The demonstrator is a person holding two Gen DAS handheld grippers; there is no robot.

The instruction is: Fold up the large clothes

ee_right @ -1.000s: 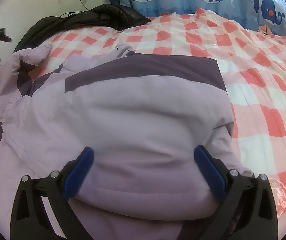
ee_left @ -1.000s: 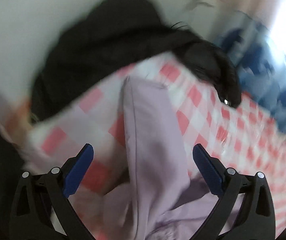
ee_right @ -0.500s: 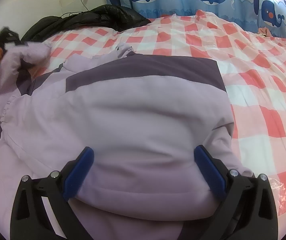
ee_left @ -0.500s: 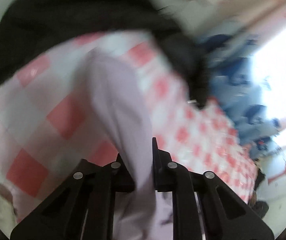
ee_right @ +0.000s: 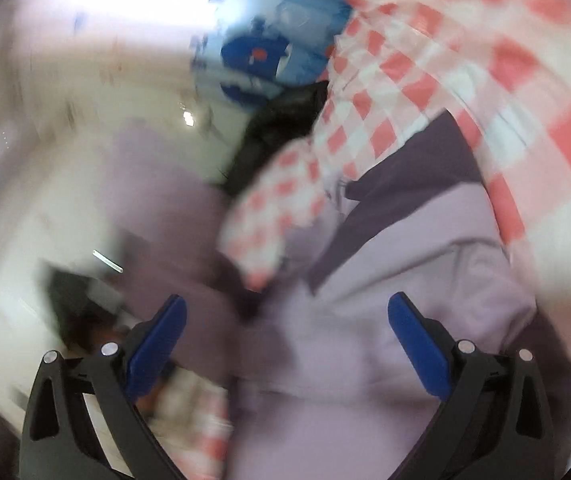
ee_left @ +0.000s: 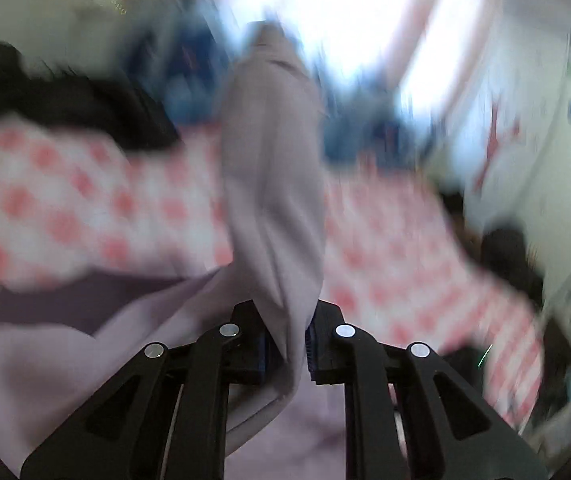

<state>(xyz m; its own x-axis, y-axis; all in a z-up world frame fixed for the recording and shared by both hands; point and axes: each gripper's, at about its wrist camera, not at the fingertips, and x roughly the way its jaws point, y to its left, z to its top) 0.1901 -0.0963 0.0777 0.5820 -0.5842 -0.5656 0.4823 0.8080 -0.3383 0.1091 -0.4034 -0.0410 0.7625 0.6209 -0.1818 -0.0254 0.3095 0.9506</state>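
Blurring hides any writing; left gripper (ee_left: 285, 344) clamps lilac garment (ee_left: 273, 184).

No readable text, labels or numbers; both views blurred.

A black coat (ee_left: 65, 92) lies on the checked bedspread (ee_left: 65, 208) near whale curtains (ee_right: 261, 52).

In the left wrist view, a lifted fold of the lilac jacket (ee_left: 273, 184) hangs straight ahead toward 12 o'clock and fills the middle path. Checked bed cover (ee_left: 57, 204) lies open at 9 and 3 o'clock. A black garment (ee_left: 85, 108) heaps at 10 o'clock. In the blurred right wrist view, nothing sits between the parted jaws of the right gripper (ee_right: 285, 340); the jacket (ee_right: 405, 280) spreads beyond them, a wall (ee_right: 85, 100) closes 10 o'clock.
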